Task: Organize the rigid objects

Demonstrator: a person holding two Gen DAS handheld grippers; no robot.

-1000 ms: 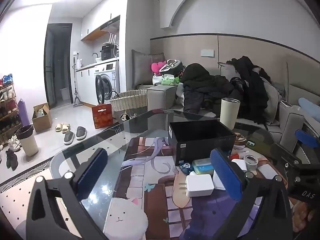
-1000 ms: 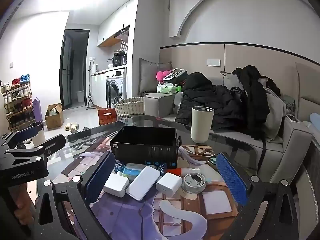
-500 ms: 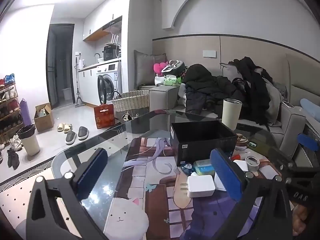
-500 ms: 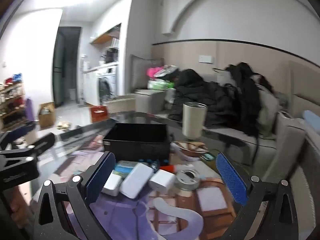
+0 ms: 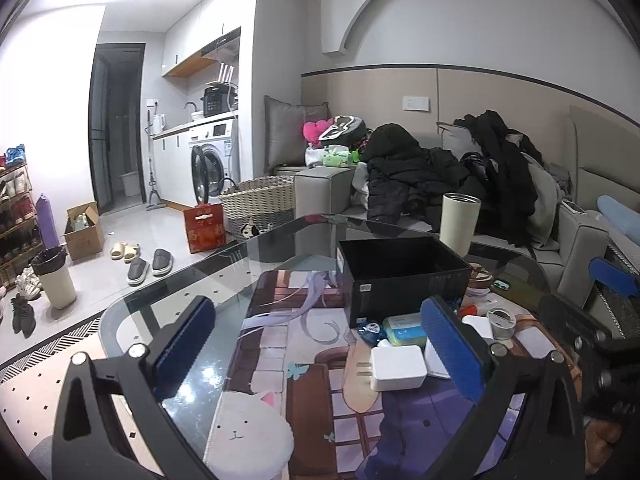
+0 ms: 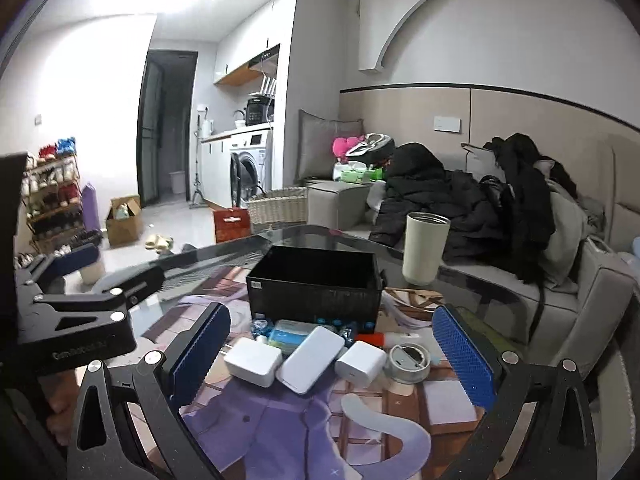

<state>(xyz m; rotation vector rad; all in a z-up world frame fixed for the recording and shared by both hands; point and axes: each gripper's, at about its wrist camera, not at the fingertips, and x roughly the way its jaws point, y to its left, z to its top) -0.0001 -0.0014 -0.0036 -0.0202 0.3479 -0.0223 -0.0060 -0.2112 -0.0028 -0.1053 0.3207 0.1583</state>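
Note:
An empty black box (image 6: 316,284) (image 5: 400,276) stands on the glass table. In front of it lie a white charger (image 6: 253,361) (image 5: 397,368), a white power bank (image 6: 311,359), a second white charger (image 6: 360,365), a teal case (image 6: 288,333) (image 5: 404,329), a roll of tape (image 6: 409,362) (image 5: 501,322) and a red-capped tube (image 6: 374,338). My right gripper (image 6: 334,368) hovers open just short of these items. My left gripper (image 5: 320,348) is open over the mat, with the white charger near its right finger. Each gripper shows at the edge of the other's view.
A cream tumbler (image 6: 425,249) stands behind the box at the right. An illustrated mat (image 5: 280,360) covers the table's near part. A sofa piled with dark coats (image 6: 460,200) lies beyond. A wicker basket (image 5: 260,200) and shoes sit on the floor at left.
Both views have shifted a little. The right gripper has come slightly closer to the items in front of the box. Nothing was grasped.

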